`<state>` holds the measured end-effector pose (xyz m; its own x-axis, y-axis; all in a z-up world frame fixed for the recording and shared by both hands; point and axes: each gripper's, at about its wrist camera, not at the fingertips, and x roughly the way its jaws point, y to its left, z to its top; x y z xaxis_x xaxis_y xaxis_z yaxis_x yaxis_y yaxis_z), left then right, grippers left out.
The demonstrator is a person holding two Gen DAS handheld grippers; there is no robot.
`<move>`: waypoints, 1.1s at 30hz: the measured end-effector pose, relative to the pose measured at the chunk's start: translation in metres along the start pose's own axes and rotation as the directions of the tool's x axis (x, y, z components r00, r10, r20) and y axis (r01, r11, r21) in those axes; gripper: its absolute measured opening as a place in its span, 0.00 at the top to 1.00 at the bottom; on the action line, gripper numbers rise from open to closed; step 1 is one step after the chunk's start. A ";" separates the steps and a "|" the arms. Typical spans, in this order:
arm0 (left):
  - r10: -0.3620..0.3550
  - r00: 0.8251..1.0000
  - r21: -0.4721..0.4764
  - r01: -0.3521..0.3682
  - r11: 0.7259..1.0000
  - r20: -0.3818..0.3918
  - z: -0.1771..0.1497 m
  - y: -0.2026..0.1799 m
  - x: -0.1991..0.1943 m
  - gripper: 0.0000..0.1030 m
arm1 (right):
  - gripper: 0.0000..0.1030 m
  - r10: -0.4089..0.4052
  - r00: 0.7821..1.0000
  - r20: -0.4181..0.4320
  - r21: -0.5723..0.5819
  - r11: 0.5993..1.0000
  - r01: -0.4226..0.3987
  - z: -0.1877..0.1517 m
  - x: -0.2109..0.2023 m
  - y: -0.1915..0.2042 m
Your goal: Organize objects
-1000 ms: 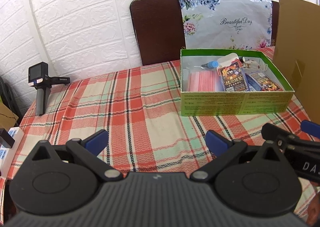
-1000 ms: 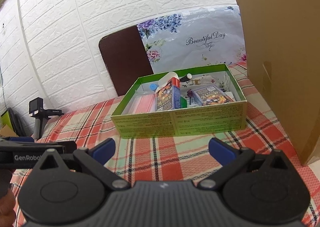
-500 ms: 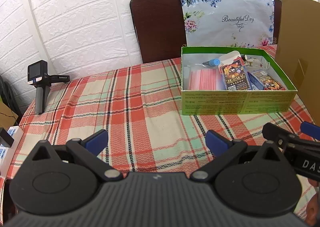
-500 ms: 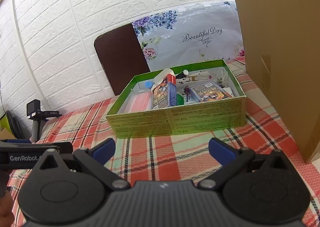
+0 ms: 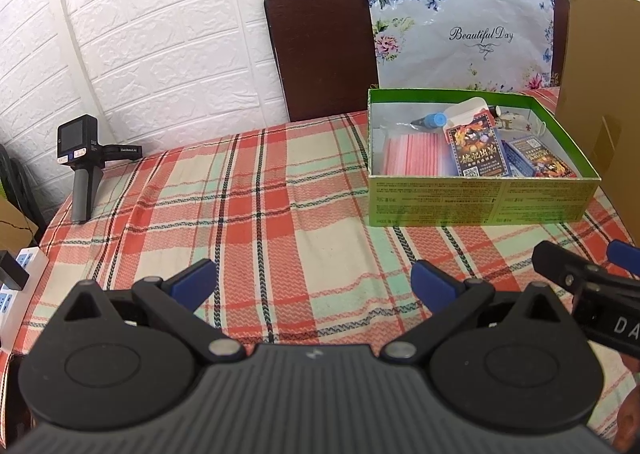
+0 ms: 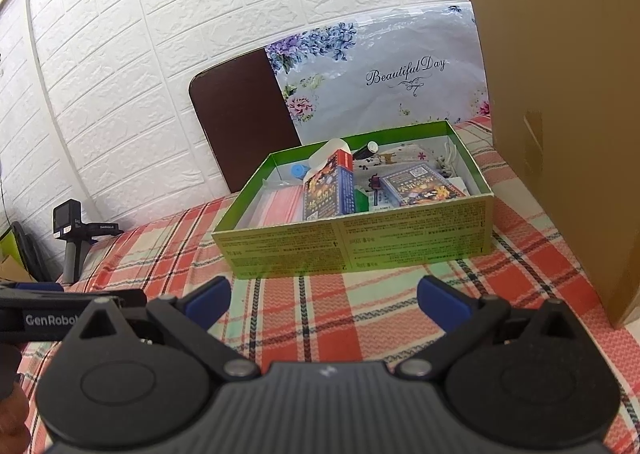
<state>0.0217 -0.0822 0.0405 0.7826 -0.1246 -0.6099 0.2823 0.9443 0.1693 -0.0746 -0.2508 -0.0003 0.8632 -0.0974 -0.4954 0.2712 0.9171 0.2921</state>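
Green box [image 6: 352, 242] sits packed; both grippers, left [image 5: 314, 282] and right [image 6: 324, 296], gape empty; careless reach risks toppling upright cards [image 6: 330, 190].

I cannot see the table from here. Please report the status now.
Left claw open, empty. Right claw open, empty. Green box ahead on the cloth, items inside. Cardboard box right of it, path clear.

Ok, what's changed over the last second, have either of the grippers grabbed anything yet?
Nothing grabbed. Both views shifted a little: the green box has drifted slightly in each, so the hands moved a bit. The left gripper and right gripper stay open and empty above the plaid tablecloth. The box's contents, the cardboard box and the handheld camera look unmoved.
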 end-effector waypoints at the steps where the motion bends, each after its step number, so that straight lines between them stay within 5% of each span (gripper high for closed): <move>1: 0.000 1.000 -0.001 0.000 1.000 0.000 0.000 0.000 0.000 0.00 | 0.00 -0.001 1.000 0.000 0.001 1.000 0.001 0.000 0.000 0.000; 33: -0.026 0.999 -0.022 0.025 0.999 -0.029 -0.003 0.005 0.007 0.00 | 0.00 0.000 1.000 -0.013 -0.021 1.000 -0.001 -0.002 0.003 0.004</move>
<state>0.0272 -0.0778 0.0344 0.7589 -0.1399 -0.6360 0.2892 0.9474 0.1367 -0.0718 -0.2466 -0.0026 0.8576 -0.0920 -0.5061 0.2618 0.9250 0.2755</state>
